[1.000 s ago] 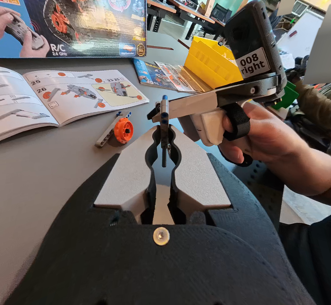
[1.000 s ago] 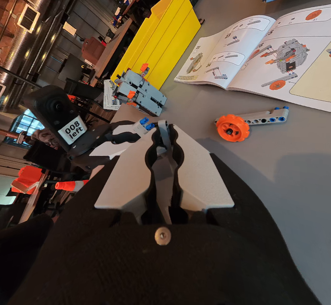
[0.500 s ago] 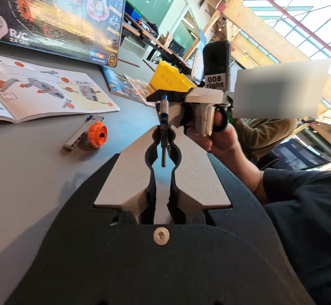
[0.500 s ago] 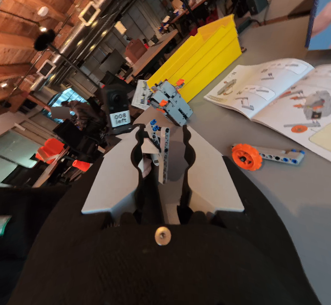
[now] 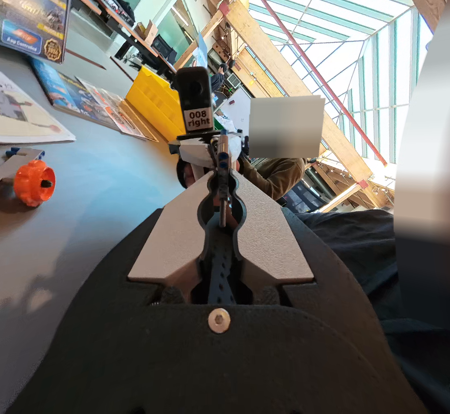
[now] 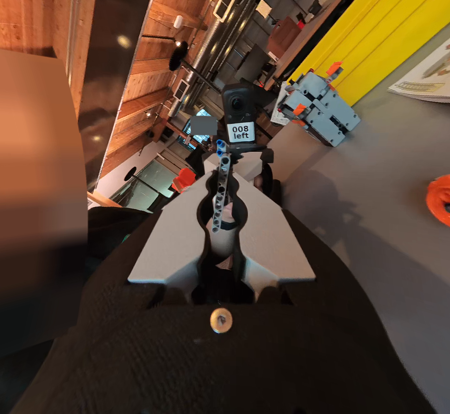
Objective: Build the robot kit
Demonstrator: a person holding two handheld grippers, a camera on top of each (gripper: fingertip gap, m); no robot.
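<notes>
In the left wrist view, our left hand-held gripper (image 5: 222, 178) is clamped on a grey perforated beam (image 5: 223, 159) with blue pins, held upright above the grey bench (image 5: 102, 183); the right hand-held gripper (image 5: 214, 151) faces it just beyond, its tips at the beam. An orange wheel (image 5: 32, 183) lies on the bench to the left, near a yellow bin (image 5: 155, 107). In the right wrist view, our right hand-held gripper (image 6: 222, 178) is closed on the same beam (image 6: 220, 195), tip to tip with the left one. A grey block assembly (image 6: 321, 110) sits beside the yellow bin (image 6: 379, 25).
</notes>
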